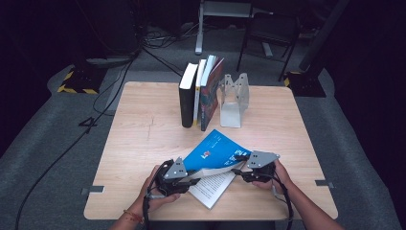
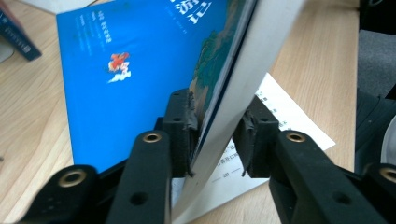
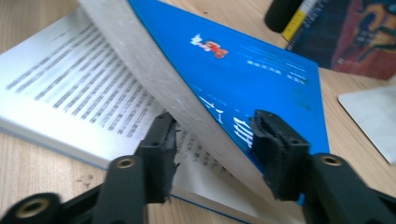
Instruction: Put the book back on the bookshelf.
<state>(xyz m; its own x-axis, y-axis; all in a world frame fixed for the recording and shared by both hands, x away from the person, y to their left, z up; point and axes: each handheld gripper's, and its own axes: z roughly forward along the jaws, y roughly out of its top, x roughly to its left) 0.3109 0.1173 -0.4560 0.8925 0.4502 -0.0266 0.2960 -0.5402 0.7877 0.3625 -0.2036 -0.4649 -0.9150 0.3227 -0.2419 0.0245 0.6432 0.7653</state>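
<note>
The blue paperback [image 1: 216, 152] lies open on the table [image 1: 143, 134] between both grippers, its front half lifted. The left gripper [image 2: 215, 135] is clamped on that thick sheaf of pages and cover. The right gripper [image 3: 212, 154] straddles the same sheaf; its jaws look slightly apart from the paper, though the angle makes this uncertain. The sheaf is light, floppy and smooth, so it should bend and slip: hold near the fore-edge, deep between the pads.

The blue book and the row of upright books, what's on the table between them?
Nothing: in the high view, bare table separates the blue book from the upright books.
</note>
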